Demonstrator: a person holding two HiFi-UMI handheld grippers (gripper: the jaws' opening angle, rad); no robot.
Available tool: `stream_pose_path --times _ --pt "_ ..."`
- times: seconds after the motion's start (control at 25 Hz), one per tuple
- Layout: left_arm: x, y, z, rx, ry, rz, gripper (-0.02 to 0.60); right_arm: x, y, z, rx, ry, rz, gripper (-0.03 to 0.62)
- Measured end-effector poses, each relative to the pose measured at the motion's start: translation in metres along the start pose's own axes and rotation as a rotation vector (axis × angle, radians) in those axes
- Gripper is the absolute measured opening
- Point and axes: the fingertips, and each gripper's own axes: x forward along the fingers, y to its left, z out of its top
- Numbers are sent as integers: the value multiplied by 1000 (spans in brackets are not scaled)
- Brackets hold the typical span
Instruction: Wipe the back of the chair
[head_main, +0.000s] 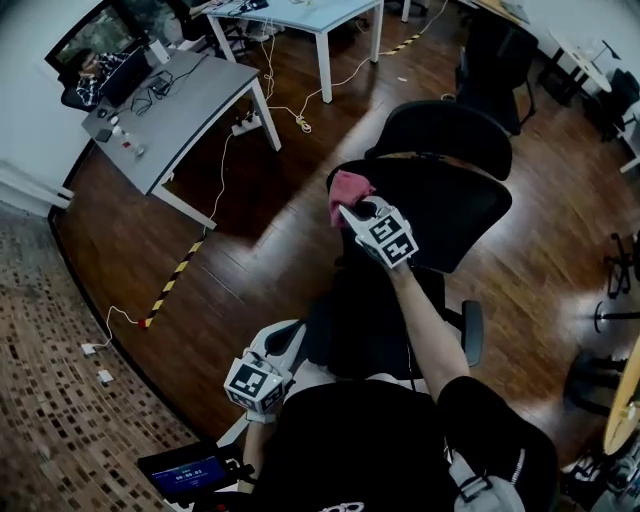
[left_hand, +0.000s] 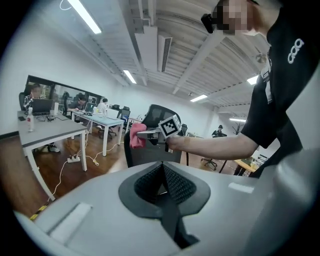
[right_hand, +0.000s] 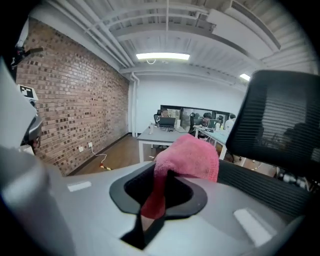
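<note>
Plank floor (head_main: 280, 250), mesh chair (head_main: 450, 205), pink cloth (head_main: 349, 188) (fluffy)

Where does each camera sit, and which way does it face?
Head view: on the head, facing down; chair back, left gripper, right gripper, right forearm.
Left gripper view: behind shut, empty jaws, facing that forearm and the torso.
Right gripper view: behind jaws shut on the pink cloth, beside the chair back.
Shared: all three show the pink cloth.

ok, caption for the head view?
Right gripper holds a pink cloth at the top edge of the black chair back; left gripper low, shut.
</note>
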Motion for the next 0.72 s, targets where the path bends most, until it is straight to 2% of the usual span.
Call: stream_pose_path --times 0.28,0.48,0.72 --pt "-12 21 -4 -9 -13 55 -8 48 -8 3 -16 40 19 44" --pt "-11 24 -12 17 5 34 -8 48 -29 -12 35 52 -41 44" --pt "11 11 -5 49 32 -25 -9 13 -71 -30 87 53 -127 44"
